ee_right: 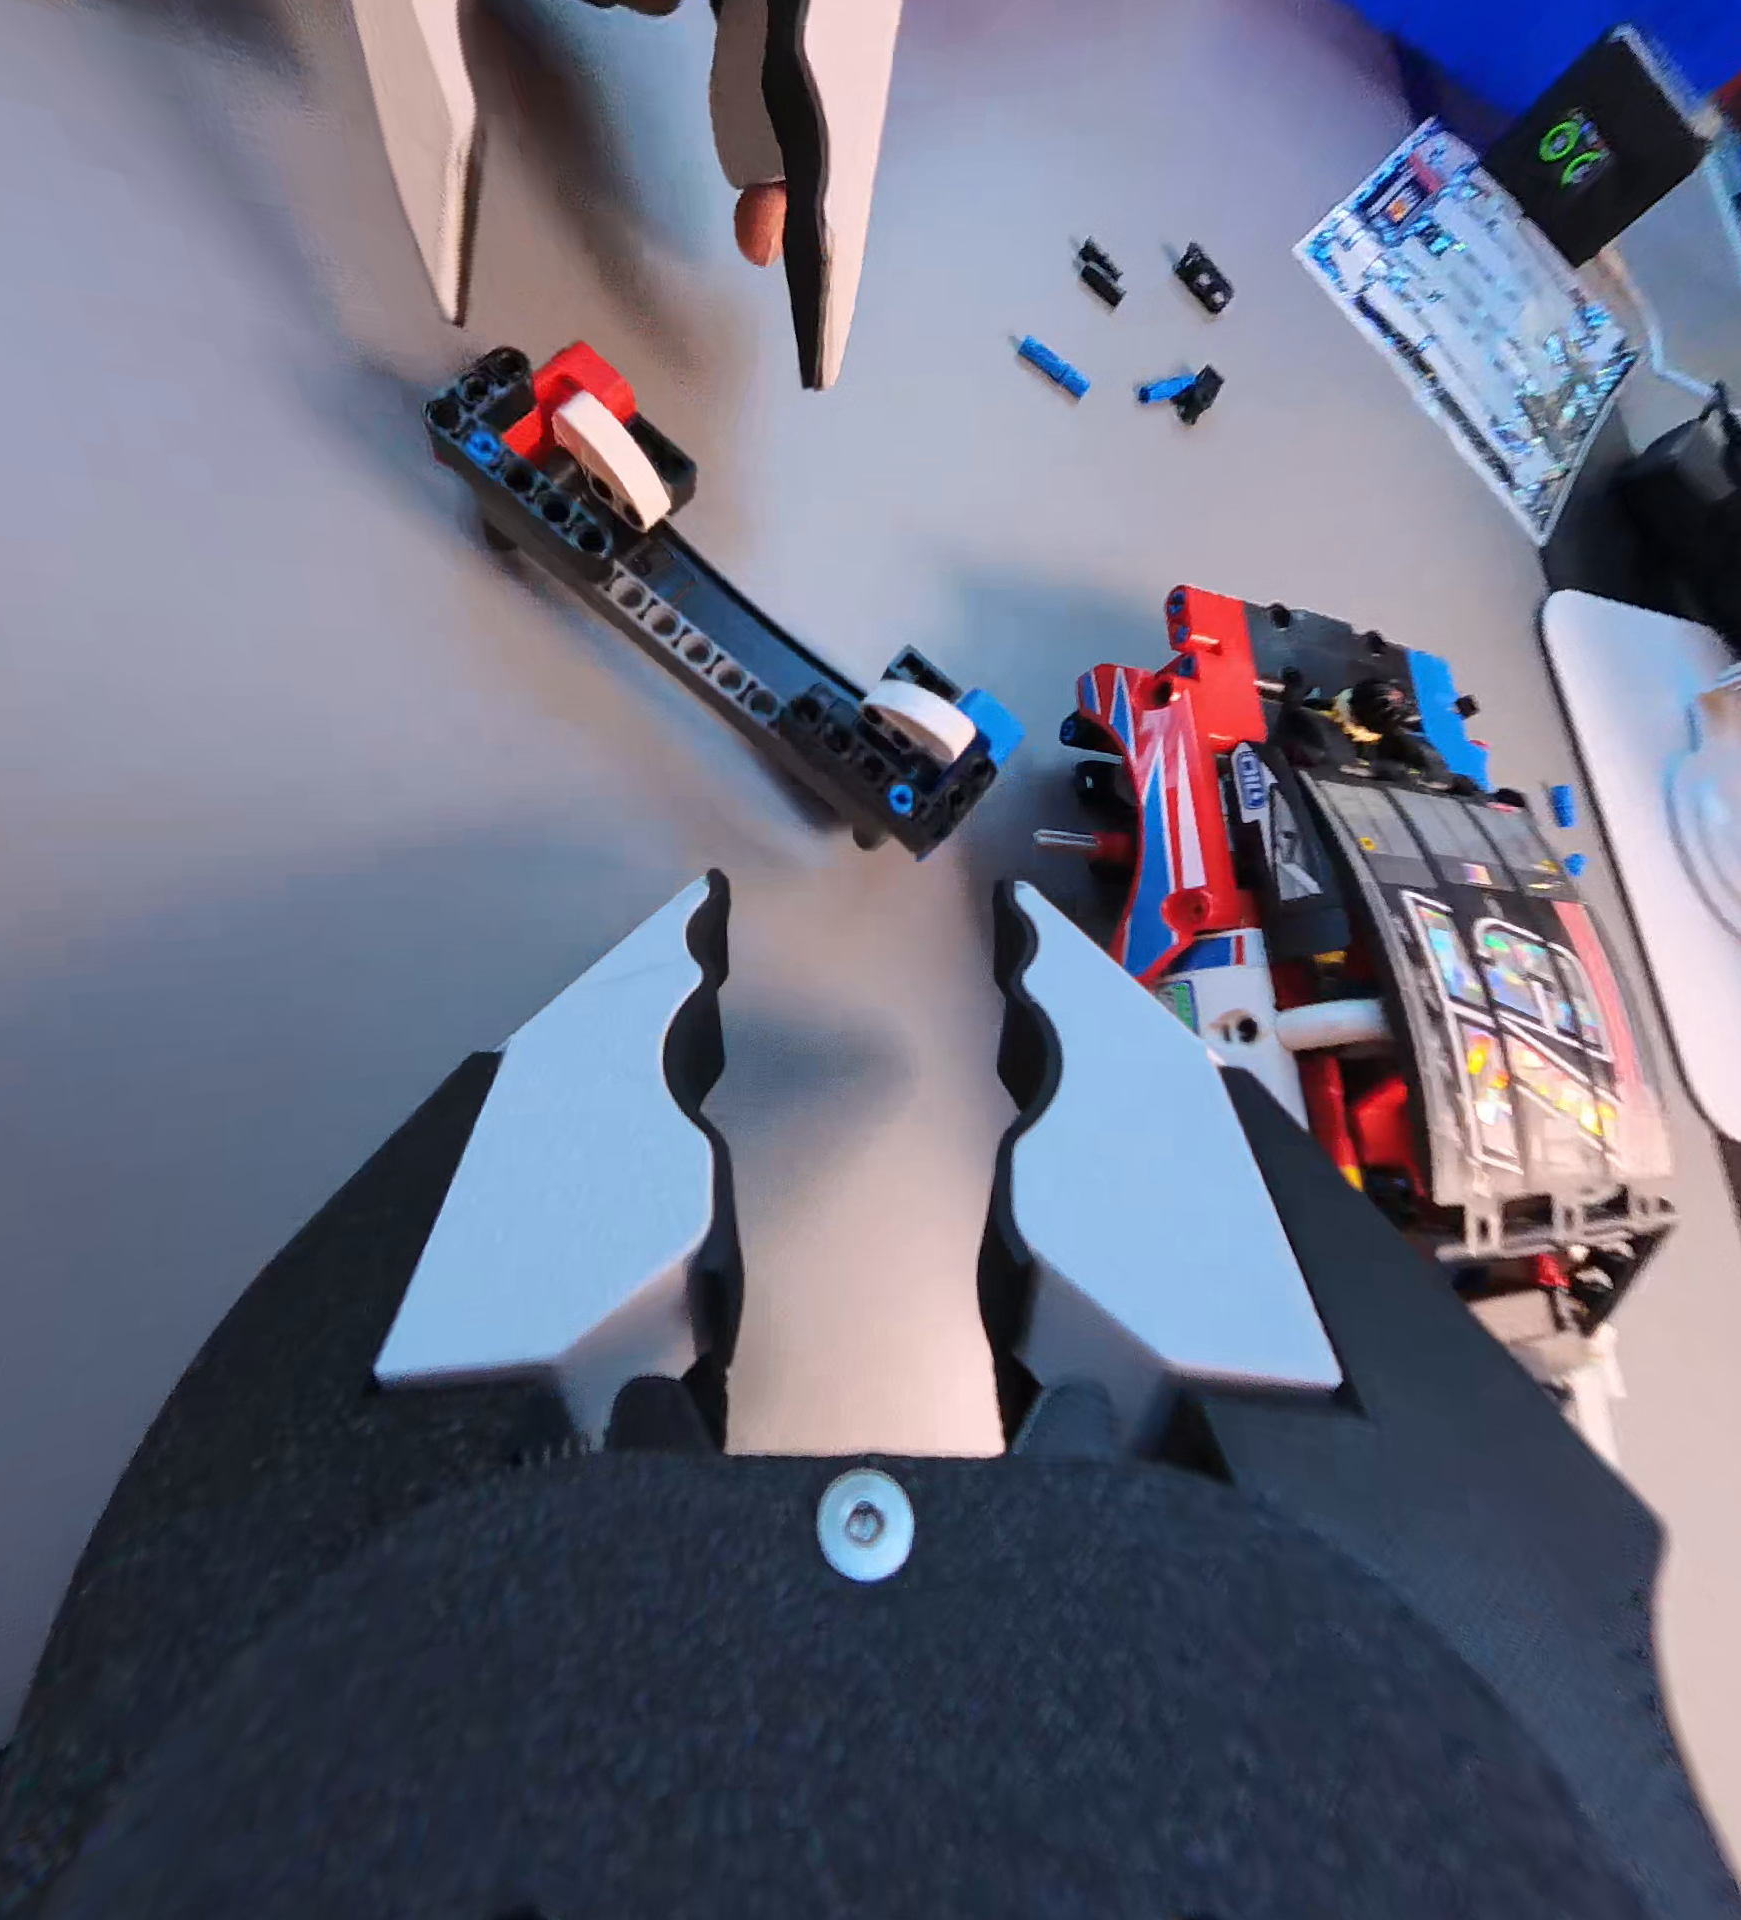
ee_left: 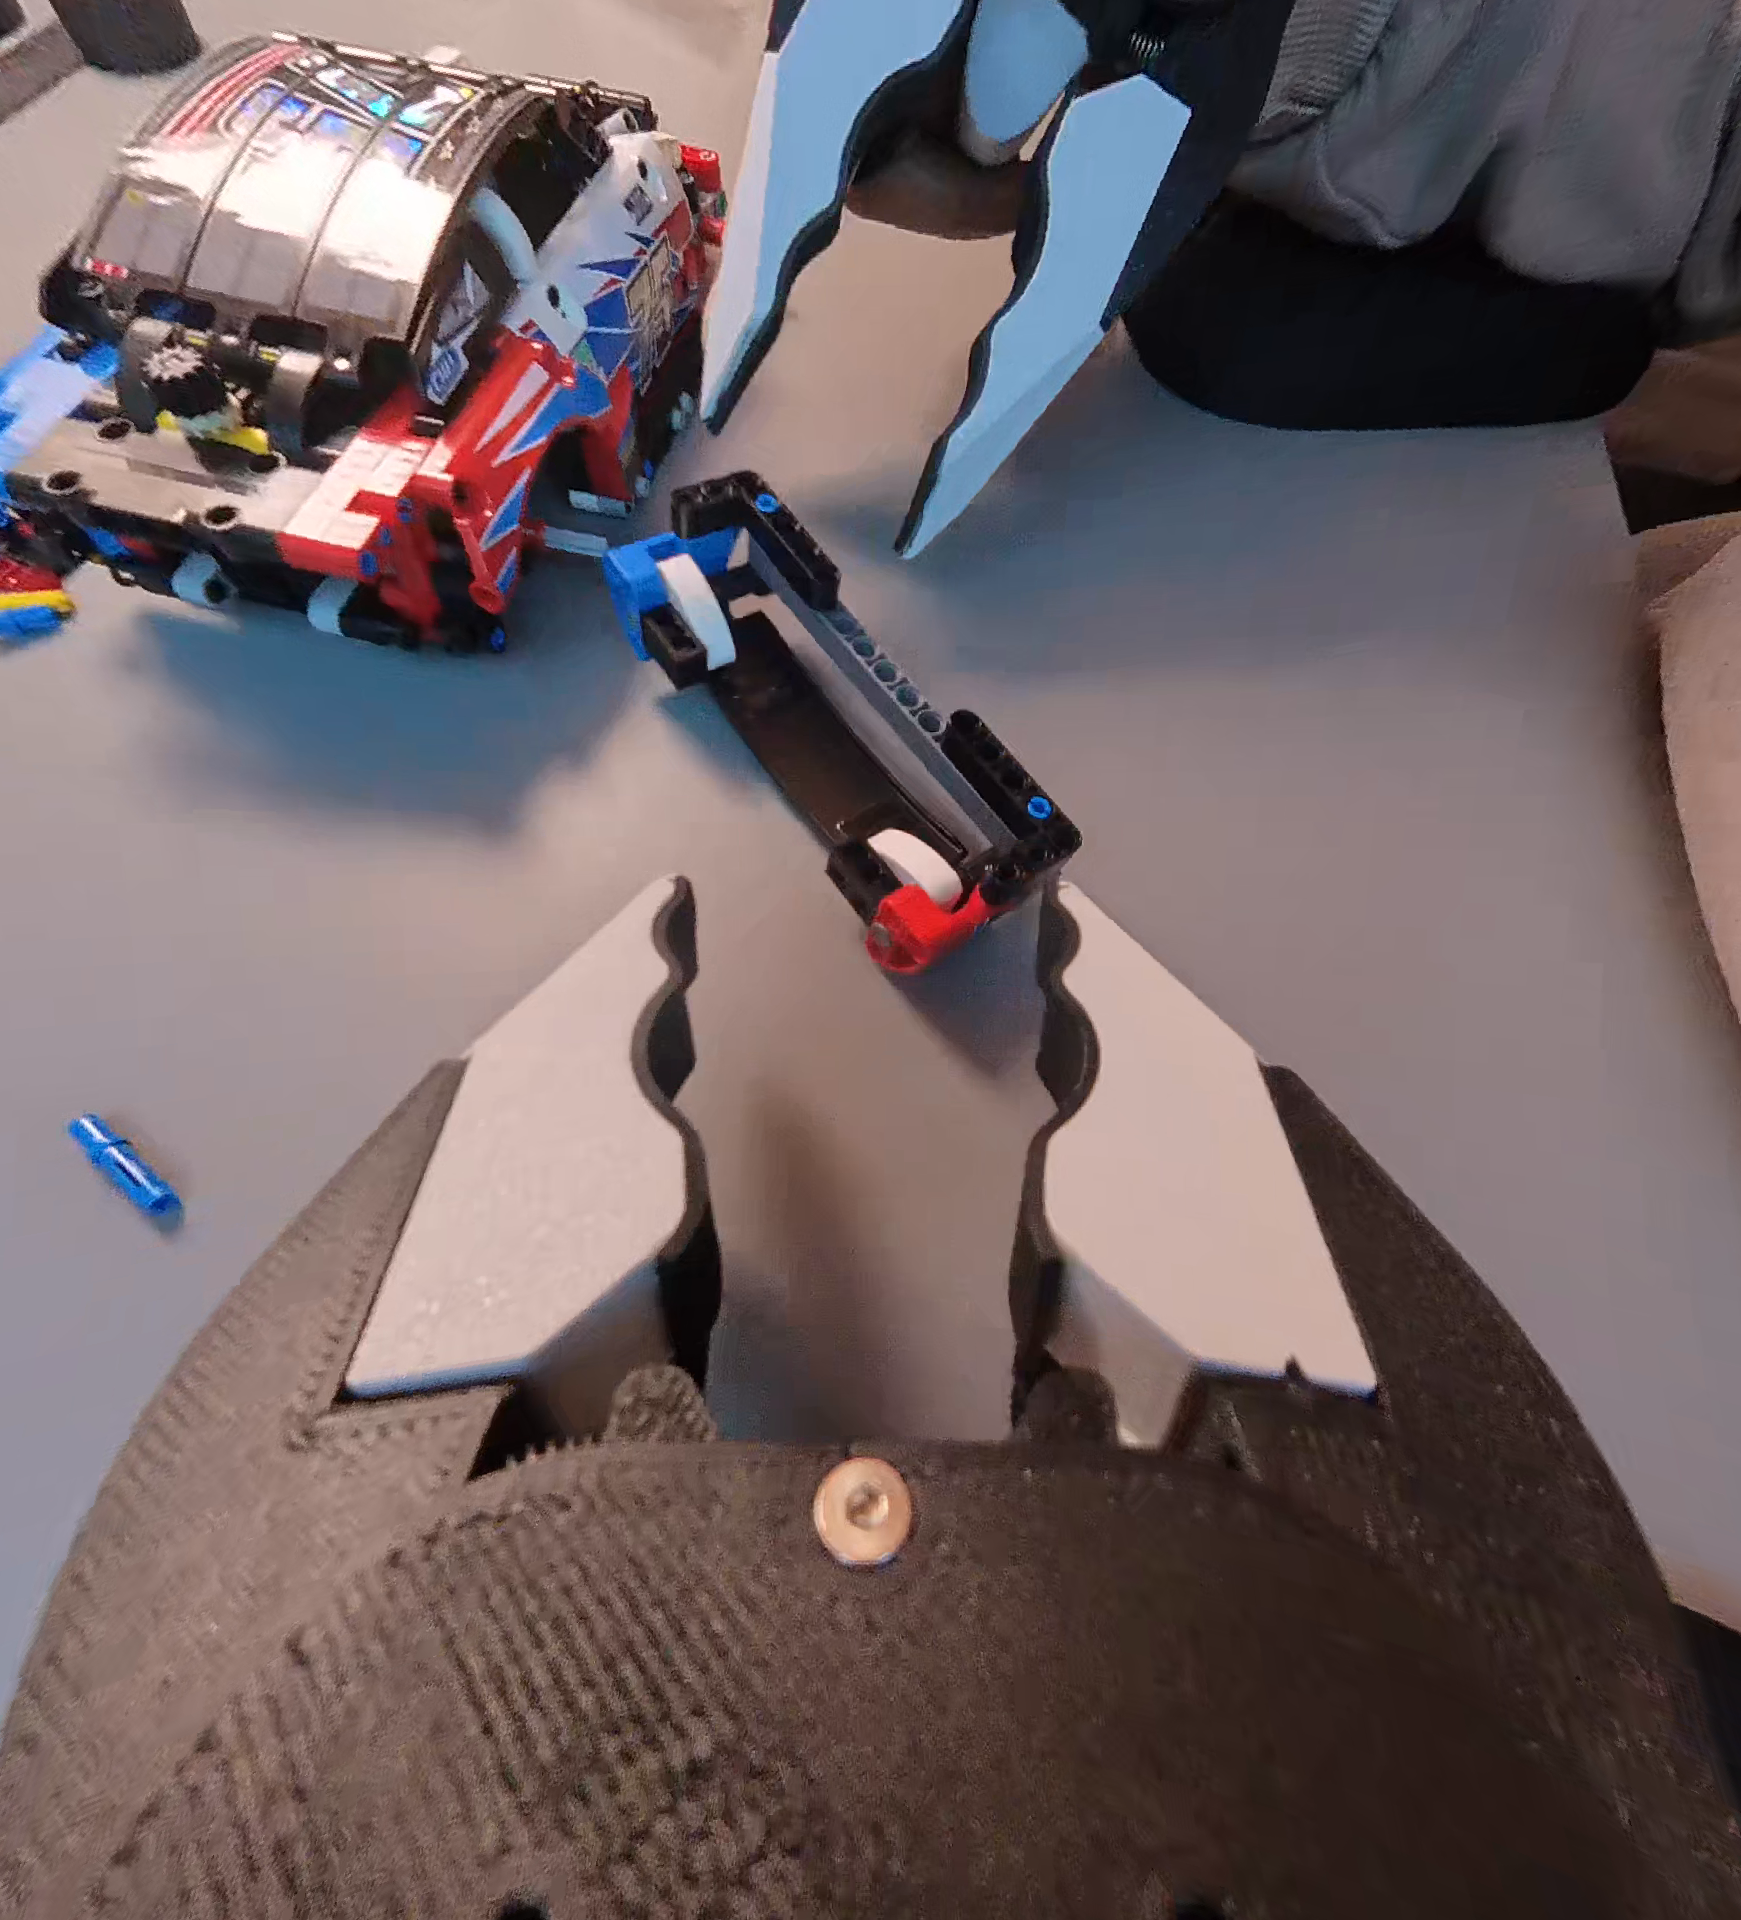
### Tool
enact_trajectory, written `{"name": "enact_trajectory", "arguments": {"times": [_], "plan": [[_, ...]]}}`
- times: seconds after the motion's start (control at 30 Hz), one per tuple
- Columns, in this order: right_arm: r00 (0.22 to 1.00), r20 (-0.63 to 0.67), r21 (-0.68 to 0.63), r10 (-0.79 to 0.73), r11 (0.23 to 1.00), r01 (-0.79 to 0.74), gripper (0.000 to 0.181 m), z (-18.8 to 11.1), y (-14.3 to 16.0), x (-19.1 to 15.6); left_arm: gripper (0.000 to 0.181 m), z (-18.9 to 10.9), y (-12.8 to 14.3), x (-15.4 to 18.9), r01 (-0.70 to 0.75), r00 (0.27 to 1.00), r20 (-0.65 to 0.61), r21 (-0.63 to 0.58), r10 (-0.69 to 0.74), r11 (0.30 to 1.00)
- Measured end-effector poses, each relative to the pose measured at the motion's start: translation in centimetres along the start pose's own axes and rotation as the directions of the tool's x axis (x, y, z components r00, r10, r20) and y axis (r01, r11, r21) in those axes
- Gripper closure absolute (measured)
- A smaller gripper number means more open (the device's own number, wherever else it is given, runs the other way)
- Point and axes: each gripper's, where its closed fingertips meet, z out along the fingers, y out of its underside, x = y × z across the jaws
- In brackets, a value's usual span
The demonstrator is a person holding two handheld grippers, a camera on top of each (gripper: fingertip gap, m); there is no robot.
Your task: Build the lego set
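In the left wrist view the left gripper (ee_left: 866, 894) hangs over the grey table (ee_left: 1313, 727) with its jaws spread wide and nothing between them; its tips sit just short of the red end of a long black frame (ee_left: 850, 675), a sub-assembly lying flat with a blue block at its far end; beyond it stands the part-built car (ee_left: 378, 364), red, blue and white with a glossy black roof, close to the frame's blue end but apart from it; the right gripper (ee_left: 814, 488) comes down from the top, also open and empty; a loose blue pin (ee_left: 123, 1164) lies off to the left. In the right wrist view the right gripper (ee_right: 855, 883) is likewise wide open and holds nothing, its tips near the frame's (ee_right: 679, 623) blue end; the car (ee_right: 1365, 935) lies just to the right; small blue and black pieces (ee_right: 1136, 332) are scattered further off, beside a sticker sheet (ee_right: 1468, 301). The risk, as I judge it, is a grip on one end only: the frame is long, so it may swing or shed a white curved piece; a careless reach could also nudge the car.
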Motion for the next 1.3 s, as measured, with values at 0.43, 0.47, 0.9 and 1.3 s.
{"name": "enact_trajectory", "arguments": {"times": [0.43,0.47,0.9,1.3], "plan": [[0.999,-0.043,0.006,0.032,0.999,-0.031,0.151,1.9,0.1,0.2,0.113,2.3,0.4,0.0,-0.131,0.985,0.092,-0.145,0.145,0.981],[0.999,-0.031,0.012,0.030,0.999,-0.030,0.155,1.4,0.2,-0.1,0.116,1.7,0.4,-0.5,-0.123,0.985,0.107,-0.129,0.137,0.984],[0.985,0.049,0.074,0.168,0.982,-0.171,0.131,2.2,-0.3,0.0,0.138,2.0,1.6,-1.5,-0.080,0.989,0.114,-0.130,0.095,0.988],[0.994,0.028,0.112,0.102,0.988,-0.105,0.162,1.3,-0.7,-1.5,0.137,0.2,1.5,-3.0,-0.153,0.972,0.168,-0.080,0.165,0.985]]}}
